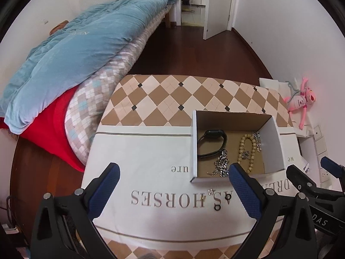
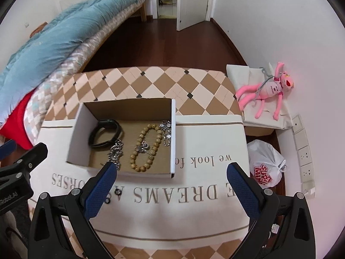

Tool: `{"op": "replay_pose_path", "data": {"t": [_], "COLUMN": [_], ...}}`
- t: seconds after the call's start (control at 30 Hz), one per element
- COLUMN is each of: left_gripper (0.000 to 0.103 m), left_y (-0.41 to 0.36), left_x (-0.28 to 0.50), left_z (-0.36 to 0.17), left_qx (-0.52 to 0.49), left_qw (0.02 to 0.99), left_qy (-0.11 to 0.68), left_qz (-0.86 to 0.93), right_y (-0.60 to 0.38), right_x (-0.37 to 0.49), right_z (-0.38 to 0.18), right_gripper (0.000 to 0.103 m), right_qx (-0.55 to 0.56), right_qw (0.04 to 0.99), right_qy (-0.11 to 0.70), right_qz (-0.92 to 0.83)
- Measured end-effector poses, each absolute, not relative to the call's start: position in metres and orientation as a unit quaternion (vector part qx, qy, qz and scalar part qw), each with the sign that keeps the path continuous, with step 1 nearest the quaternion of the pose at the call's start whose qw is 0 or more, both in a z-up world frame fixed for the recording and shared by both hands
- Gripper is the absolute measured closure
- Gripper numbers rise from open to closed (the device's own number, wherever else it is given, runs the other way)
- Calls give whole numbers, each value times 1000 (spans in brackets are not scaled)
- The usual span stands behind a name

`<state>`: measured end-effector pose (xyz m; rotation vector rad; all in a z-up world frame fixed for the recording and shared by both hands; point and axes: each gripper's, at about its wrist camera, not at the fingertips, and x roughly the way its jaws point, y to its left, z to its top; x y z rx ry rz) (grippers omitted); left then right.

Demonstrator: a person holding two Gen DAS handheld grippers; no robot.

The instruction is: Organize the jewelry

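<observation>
An open cardboard box (image 1: 273, 144) (image 2: 173, 142) stands on a cloth-covered table. In it lie a black watch band (image 1: 212, 143) (image 2: 105, 132), a silver chain (image 1: 222, 165) (image 2: 115, 151), a wooden bead bracelet (image 1: 248, 151) (image 2: 146, 146) and a second silver chain (image 1: 257, 140) (image 2: 166, 132). On the cloth in front of the box lie two black rings (image 1: 228, 198) (image 2: 118, 192) and a small silver piece (image 1: 210, 191). My left gripper (image 1: 174, 185) is open and empty above the cloth, left of the box front. My right gripper (image 2: 172, 183) is open and empty in front of the box.
The cloth (image 1: 151, 157) (image 2: 194, 205) bears printed letters. A bed with a blue quilt (image 1: 75, 49) (image 2: 54, 34) stands at the left. A pink plush toy (image 1: 300, 100) (image 2: 267, 90), a white plastic bag (image 2: 266, 166) and wall sockets (image 2: 305, 153) are at the right.
</observation>
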<state>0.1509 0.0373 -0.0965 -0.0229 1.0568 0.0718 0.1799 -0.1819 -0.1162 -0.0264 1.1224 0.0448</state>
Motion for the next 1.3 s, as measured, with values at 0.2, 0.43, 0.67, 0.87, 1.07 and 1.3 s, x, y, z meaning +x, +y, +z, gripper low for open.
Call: {"op": "replay_pose_path", "data": {"t": [0.2, 0.43, 0.67, 0.87, 1.07, 1.3], "left_gripper": [0, 0, 0, 0, 0, 0], "left_y": [37, 37, 42, 50, 68, 83], "left_x": [129, 110, 100, 103, 110, 116], "left_z": [-77, -54, -46, -91, -170, -219], "left_qx": [-5, 4, 7, 22, 42, 41], "left_qw": [873, 879, 886, 872, 830, 802], "left_qy": [488, 475, 461, 483, 545, 583], "left_qz": [27, 34, 56, 77, 111, 122], "right_y": [-182, -181, -180, -177, -167, -135], "right_x": [156, 134, 120, 118, 132, 148], "right_z": [-88, -55, -39, -81, -163, -218], "right_gripper": [0, 0, 0, 1, 43, 44], "right_qx": [-1, 0, 15, 31, 89, 90], "right_qw": [860, 875, 879, 857, 813, 803], "right_qy": [510, 483, 475, 513, 569, 578], "right_qz": [21, 18, 20, 35, 86, 112]}}
